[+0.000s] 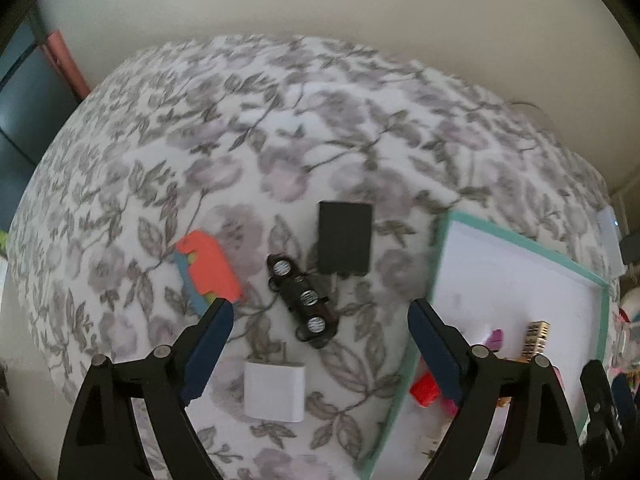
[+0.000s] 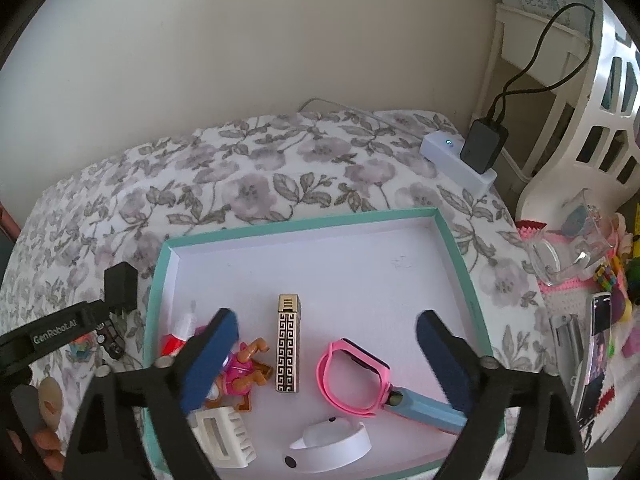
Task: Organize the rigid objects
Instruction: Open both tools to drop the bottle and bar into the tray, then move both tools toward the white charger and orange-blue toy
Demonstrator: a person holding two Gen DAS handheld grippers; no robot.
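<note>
The left gripper (image 1: 320, 312) and right gripper (image 2: 326, 322) both hang with jaws wide and empty, several trinkets already inside the shallow teal-rimmed white cardboard tray (image 2: 460, 240), while a white plastic charger cube (image 1: 274, 392) and black battery holder (image 1: 306, 300) lie left of it on the floral cloth (image 1: 240, 120), unsorted.

You see a white power strip (image 2: 460, 160) with a black adapter (image 2: 482, 146) plugged in, and beside the strip a white plastic basket (image 2: 580, 120).
</note>
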